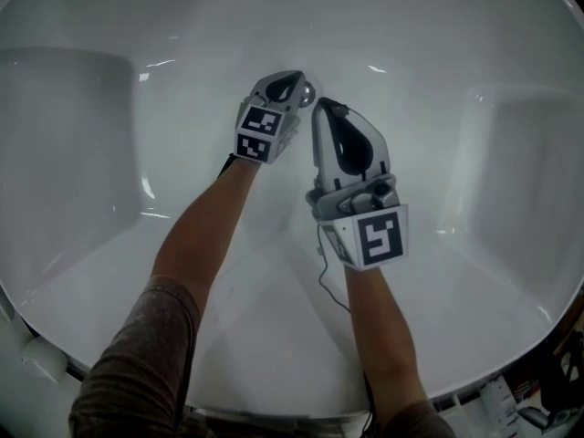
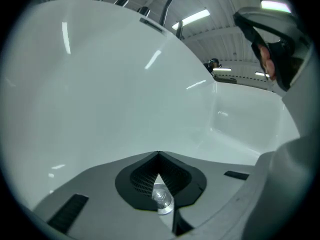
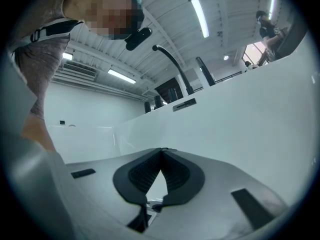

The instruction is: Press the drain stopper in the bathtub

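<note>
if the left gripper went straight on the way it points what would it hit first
Probably the white bathtub wall; the round chrome drain stopper shows lower, through the gap between the left gripper fingers. Depth is unclear.

Left gripper [image 1: 297,85] crowds drain stopper [image 1: 311,88]; bathtub floor [image 1: 274,336] open

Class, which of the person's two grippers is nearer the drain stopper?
Left. The left gripper, jaws closed, sits right at the drain stopper, which shows through its jaw gap. The right gripper hangs just beside it, slightly farther off.
</note>
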A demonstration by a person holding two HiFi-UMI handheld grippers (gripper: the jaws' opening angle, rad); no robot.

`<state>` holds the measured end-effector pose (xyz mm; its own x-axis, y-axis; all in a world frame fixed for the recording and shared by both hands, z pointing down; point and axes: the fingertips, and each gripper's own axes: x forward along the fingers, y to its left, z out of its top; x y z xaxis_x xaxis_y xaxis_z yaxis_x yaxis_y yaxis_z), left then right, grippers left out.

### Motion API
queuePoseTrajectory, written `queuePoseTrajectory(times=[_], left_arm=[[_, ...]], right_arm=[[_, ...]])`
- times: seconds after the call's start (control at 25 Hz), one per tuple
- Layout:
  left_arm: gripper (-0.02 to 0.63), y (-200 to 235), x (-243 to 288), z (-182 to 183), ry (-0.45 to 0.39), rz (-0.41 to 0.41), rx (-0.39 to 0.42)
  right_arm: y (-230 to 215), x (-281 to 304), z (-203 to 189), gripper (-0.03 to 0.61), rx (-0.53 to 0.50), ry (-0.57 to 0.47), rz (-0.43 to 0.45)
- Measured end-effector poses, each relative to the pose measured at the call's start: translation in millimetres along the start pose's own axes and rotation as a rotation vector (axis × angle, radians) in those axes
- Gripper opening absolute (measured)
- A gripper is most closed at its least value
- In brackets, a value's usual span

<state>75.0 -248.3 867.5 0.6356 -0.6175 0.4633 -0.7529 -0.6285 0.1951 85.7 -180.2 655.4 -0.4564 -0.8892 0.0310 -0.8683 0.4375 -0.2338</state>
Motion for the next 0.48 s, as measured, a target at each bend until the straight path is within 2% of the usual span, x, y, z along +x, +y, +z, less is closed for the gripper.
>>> queuePoseTrajectory(times=[0.32, 0.48], left_arm=[[0.000, 6, 13, -68, 0.255, 0.040, -0.032], [0.000, 4, 16, -77, 0.332, 0.034, -0.028]], right_arm=[[-12, -6, 0, -0.002, 0.014, -0.003, -0.039], [-16, -8, -1, -0.002, 0.022, 0.003, -0.051]])
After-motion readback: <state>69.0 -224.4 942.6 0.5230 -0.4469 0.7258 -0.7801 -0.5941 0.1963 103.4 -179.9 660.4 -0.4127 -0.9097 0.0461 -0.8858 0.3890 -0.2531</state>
